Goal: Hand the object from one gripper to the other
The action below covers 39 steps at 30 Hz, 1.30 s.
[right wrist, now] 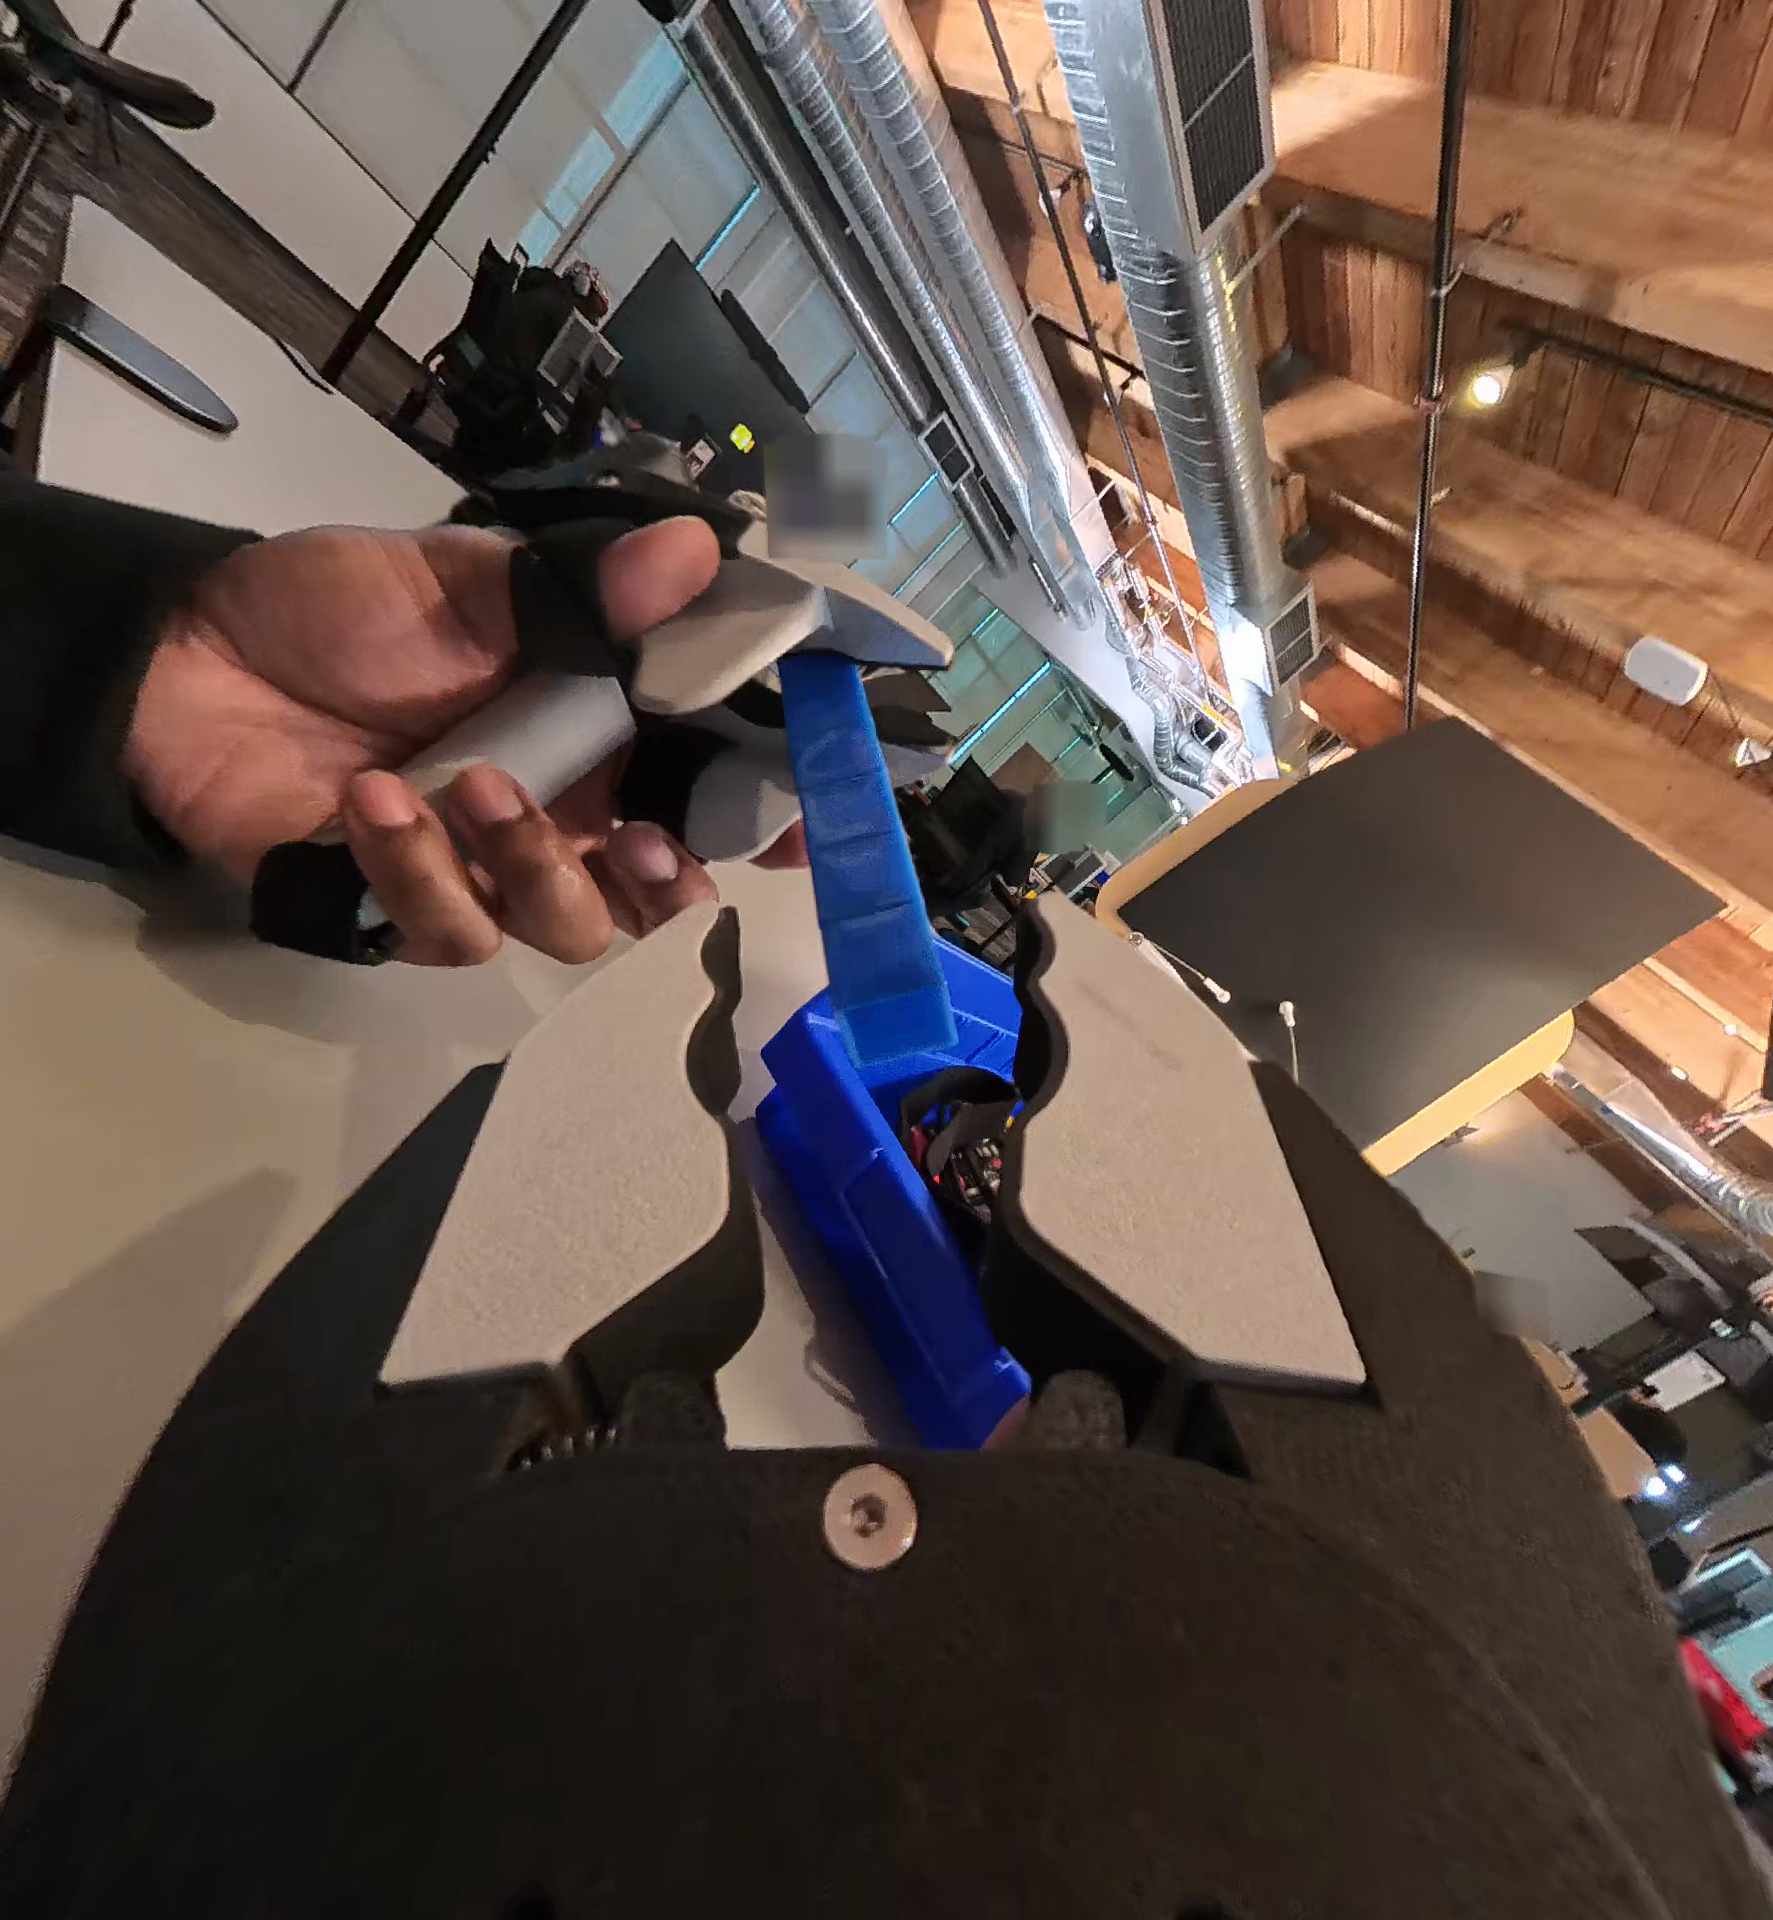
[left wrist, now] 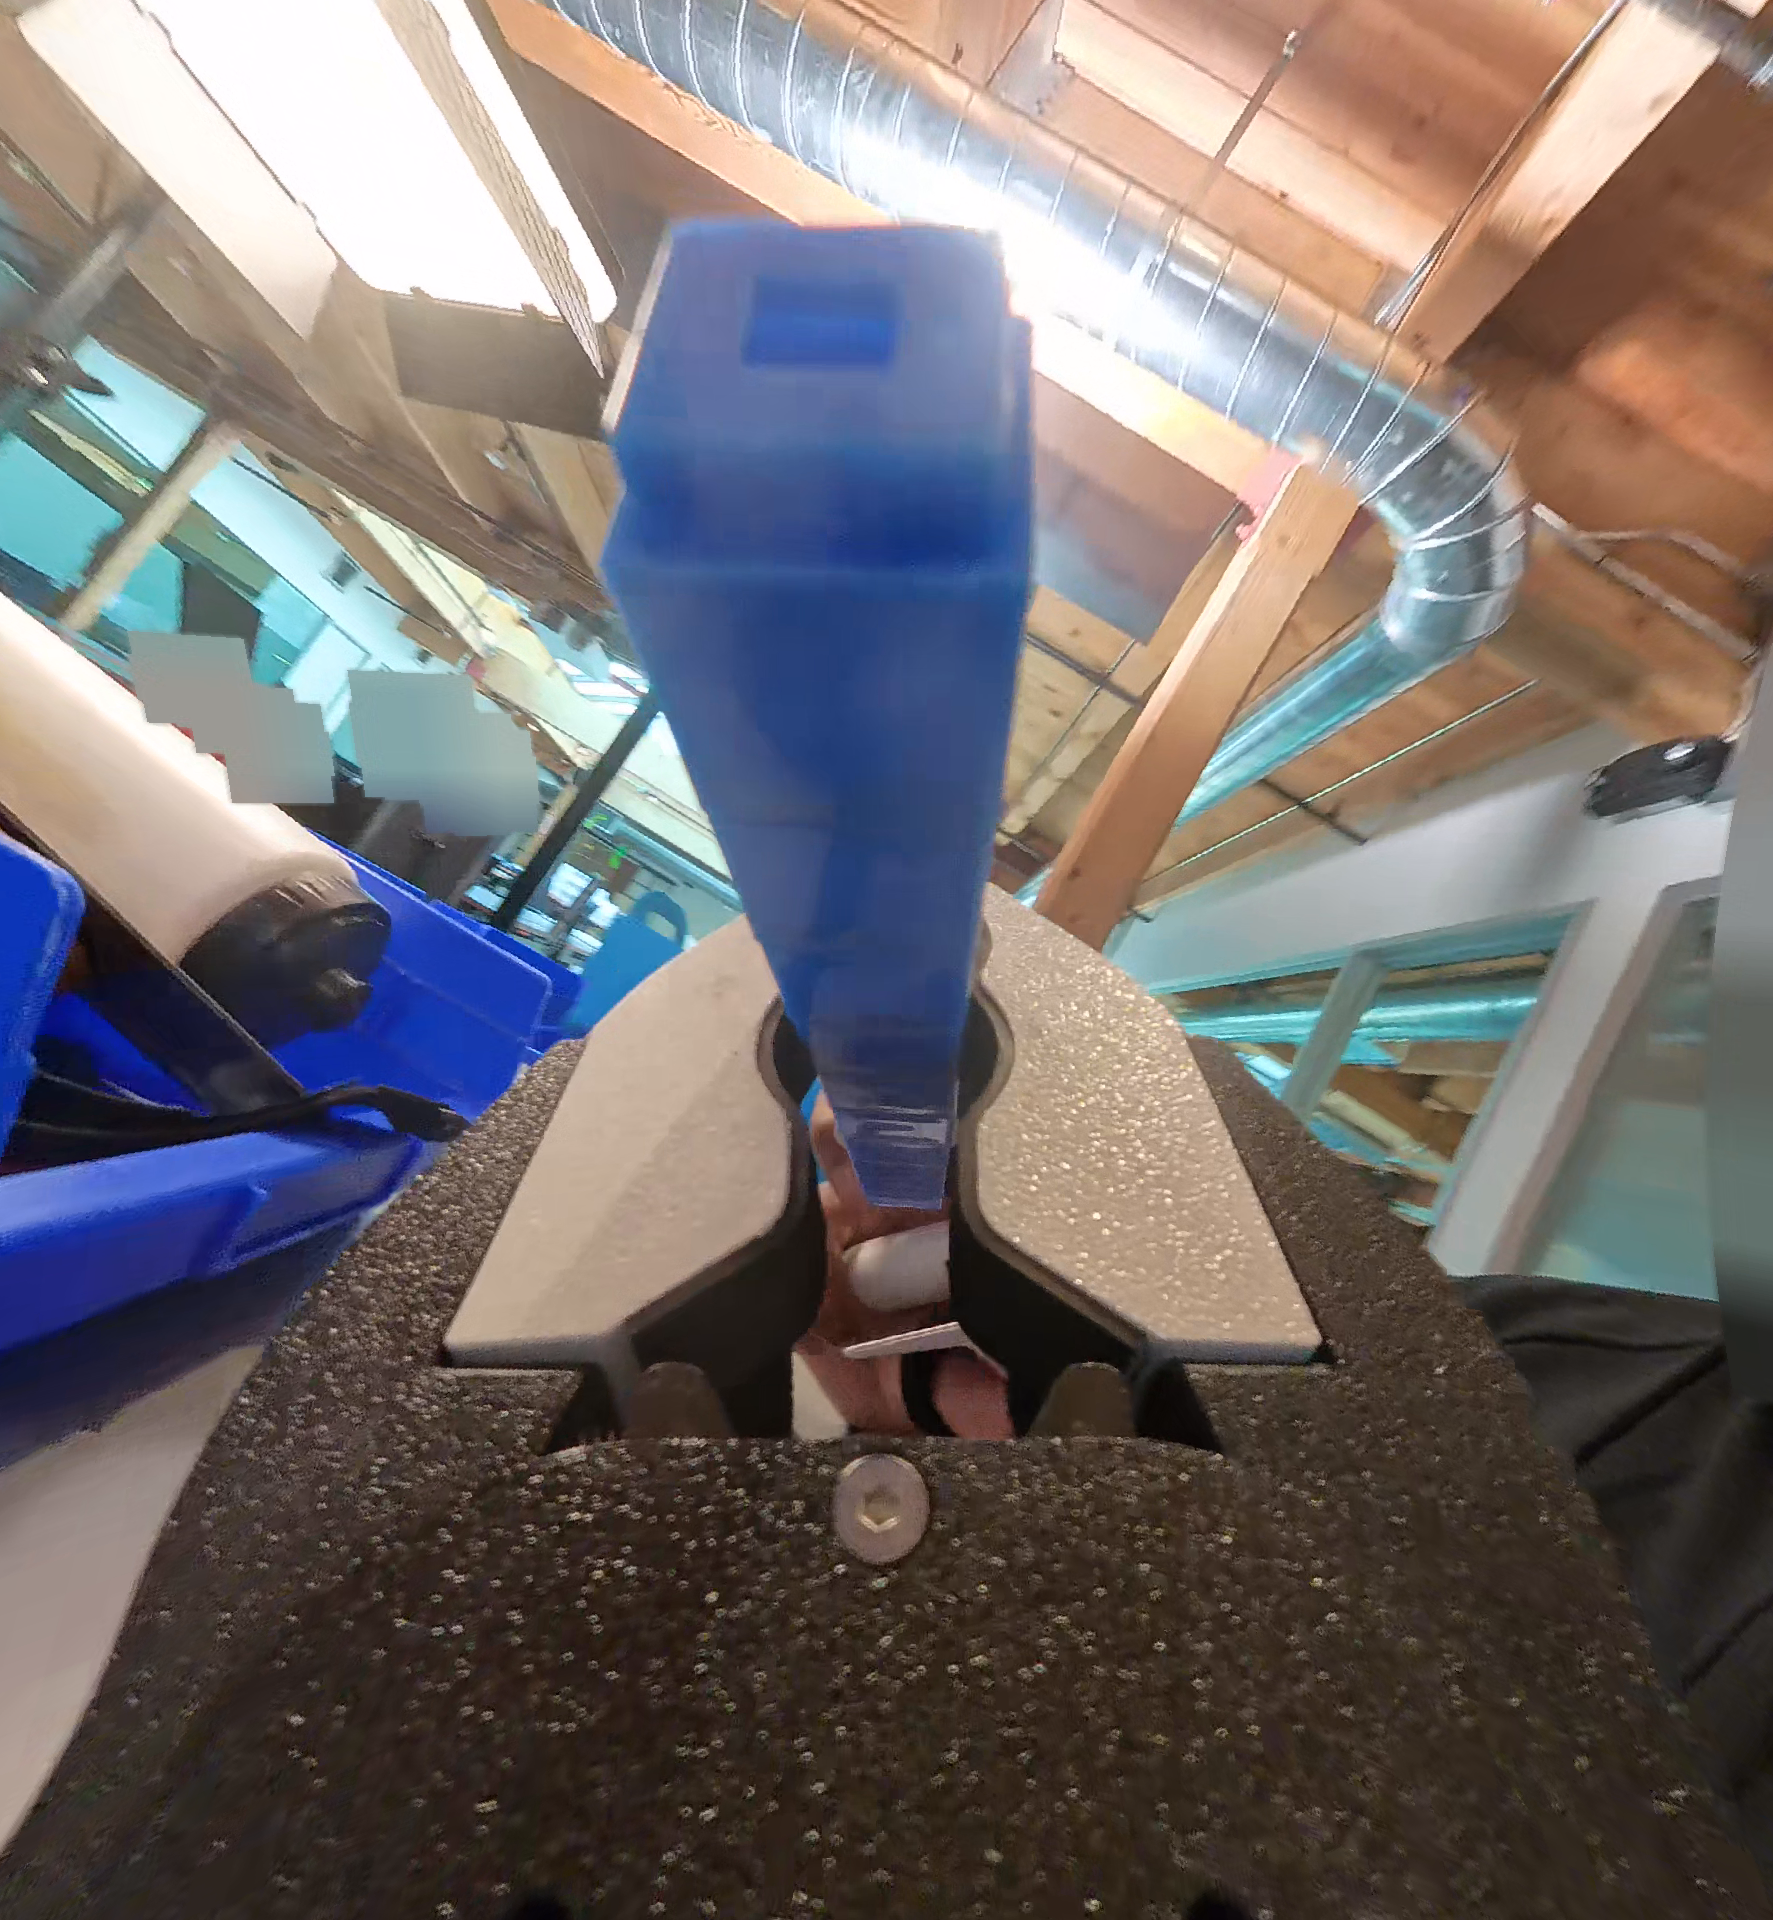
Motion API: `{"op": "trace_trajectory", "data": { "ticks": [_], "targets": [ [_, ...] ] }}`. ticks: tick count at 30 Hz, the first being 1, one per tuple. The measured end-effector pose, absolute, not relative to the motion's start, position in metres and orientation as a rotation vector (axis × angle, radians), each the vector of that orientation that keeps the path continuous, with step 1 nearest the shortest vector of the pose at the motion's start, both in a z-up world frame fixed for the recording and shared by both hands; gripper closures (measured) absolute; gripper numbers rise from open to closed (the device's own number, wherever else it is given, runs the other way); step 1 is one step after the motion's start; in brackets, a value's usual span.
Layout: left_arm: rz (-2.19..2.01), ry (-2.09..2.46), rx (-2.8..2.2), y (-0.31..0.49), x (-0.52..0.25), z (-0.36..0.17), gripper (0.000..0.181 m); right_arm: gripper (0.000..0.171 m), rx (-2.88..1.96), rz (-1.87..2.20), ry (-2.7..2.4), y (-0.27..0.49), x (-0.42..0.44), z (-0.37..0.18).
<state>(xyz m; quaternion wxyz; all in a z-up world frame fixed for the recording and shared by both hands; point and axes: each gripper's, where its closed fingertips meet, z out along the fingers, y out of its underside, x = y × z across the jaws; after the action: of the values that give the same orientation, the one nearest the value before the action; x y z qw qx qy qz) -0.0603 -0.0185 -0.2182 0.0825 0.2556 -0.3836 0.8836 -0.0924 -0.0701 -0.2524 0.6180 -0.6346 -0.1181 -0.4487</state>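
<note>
A long blue plastic bar (left wrist: 820, 623) is clamped at its narrow end in my left gripper (left wrist: 877, 997), which is shut on it; the bar points up and away from the camera. In the right wrist view the same bar (right wrist: 851, 852) hangs from the left gripper (right wrist: 809, 675), which a person's hand (right wrist: 342, 707) holds. The bar's free end reaches down between the fingertips of my right gripper (right wrist: 877, 925). The right gripper is open, its jaws stand wide on either side of the bar's end, and I see no contact.
A blue plastic bin (left wrist: 186, 1195) with cables and a white roll (left wrist: 134, 790) in it stands at the left; it also shows under the right gripper (right wrist: 861, 1226). Both are over a white table (right wrist: 186, 1143). A dark sleeve (left wrist: 1692, 1507) is at the right. There is about 8 cm between the tips of the two grippers.
</note>
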Motion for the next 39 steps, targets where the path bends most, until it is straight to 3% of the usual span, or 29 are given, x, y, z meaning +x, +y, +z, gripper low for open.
{"op": "trace_trajectory", "data": {
  "ticks": [14,39],
  "targets": [
    [2.328,-1.112,0.657,-0.070,-0.081,-0.232,0.156,0.126,-1.489,-1.129,-0.362,-0.061,-0.097,-0.262],
    [2.296,-1.169,0.653,-0.090,-0.090,-0.237,0.156,0.123,-1.509,-1.096,-0.354,-0.060,-0.097,-0.266]
  ]
}}
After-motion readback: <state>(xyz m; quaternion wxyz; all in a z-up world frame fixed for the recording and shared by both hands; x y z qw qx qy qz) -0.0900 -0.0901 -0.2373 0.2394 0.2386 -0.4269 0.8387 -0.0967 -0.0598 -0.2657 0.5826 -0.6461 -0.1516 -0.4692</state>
